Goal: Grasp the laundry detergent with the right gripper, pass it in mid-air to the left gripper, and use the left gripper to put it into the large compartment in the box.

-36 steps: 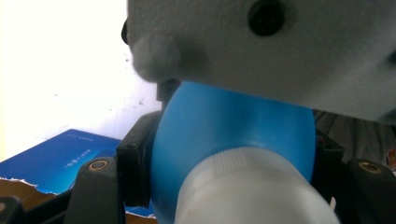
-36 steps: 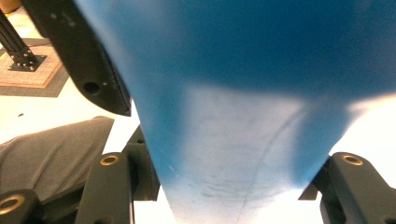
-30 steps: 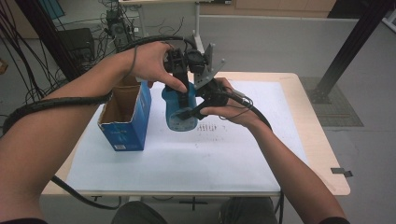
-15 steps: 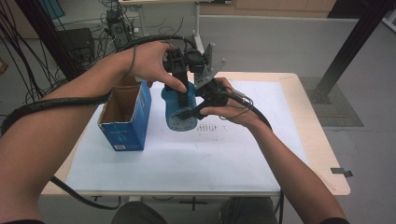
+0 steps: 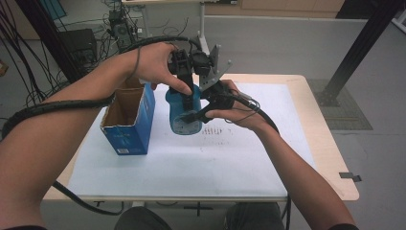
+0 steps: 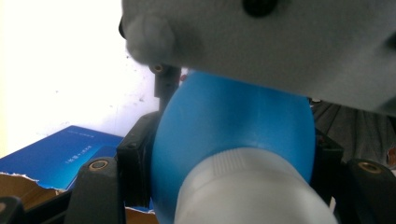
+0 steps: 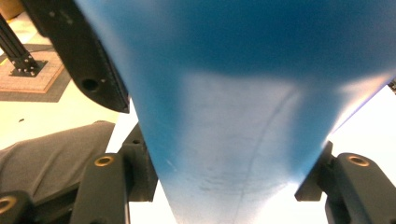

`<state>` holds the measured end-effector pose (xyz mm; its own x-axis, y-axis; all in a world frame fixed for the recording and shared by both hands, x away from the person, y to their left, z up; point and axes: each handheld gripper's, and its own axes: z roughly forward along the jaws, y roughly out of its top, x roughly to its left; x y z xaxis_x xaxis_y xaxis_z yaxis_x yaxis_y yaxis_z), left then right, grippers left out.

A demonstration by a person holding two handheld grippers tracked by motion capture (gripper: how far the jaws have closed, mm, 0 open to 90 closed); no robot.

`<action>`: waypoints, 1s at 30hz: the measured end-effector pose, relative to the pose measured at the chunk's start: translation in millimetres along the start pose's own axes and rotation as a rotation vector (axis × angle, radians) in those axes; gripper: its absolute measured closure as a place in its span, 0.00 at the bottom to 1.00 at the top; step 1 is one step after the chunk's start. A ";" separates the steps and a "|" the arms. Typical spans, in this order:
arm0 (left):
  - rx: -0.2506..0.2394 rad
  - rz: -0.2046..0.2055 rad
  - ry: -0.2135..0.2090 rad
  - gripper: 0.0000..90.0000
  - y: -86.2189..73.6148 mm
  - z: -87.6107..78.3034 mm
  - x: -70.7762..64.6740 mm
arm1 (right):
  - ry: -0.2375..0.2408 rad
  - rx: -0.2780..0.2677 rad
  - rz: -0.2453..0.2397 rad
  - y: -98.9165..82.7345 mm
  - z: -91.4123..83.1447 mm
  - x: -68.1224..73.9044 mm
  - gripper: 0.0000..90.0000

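Up close, the left gripper (image 6: 233, 186) is clamped on the blue bottle (image 6: 233, 126) just above its white cap (image 6: 252, 186). The right gripper (image 7: 224, 186) has the bottle's body (image 7: 243, 116) between its jaws, which have just been opening; whether the pads press I cannot tell. From above, the bottle (image 5: 184, 112) hangs over the table's middle. The left hand (image 5: 155, 64) arches down from 11 o'clock; the right hand (image 5: 234, 110) reaches in from 3 o'clock. An open blue box (image 5: 129, 122) stands at the bottle's 9 o'clock, its print unreadable. White paper (image 5: 191, 163) covers the table (image 5: 330, 153). Cables and a black post (image 5: 364, 43) lie beyond on grey floor.
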<state>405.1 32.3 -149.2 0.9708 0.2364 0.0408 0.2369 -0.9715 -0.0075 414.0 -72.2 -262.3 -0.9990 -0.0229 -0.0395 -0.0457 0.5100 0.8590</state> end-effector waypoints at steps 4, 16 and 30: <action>0.006 -0.005 0.000 0.40 -0.4 -1.0 0.6 | -0.005 0.004 0.027 -2.9 -0.8 -1.3 0.31; 0.033 -0.068 0.000 0.40 -8.4 -3.3 9.7 | -0.020 0.084 0.120 -16.2 -7.4 0.1 0.06; 0.018 -0.283 -0.003 0.40 -30.8 -22.8 30.1 | -0.165 0.148 0.290 -38.7 -36.9 -6.0 0.00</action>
<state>426.1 68.9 -125.0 0.8659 0.4986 0.0408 0.4995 -0.8662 -0.0143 421.8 -123.5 -276.5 -0.9563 0.2737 0.1024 0.2518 0.5939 0.7641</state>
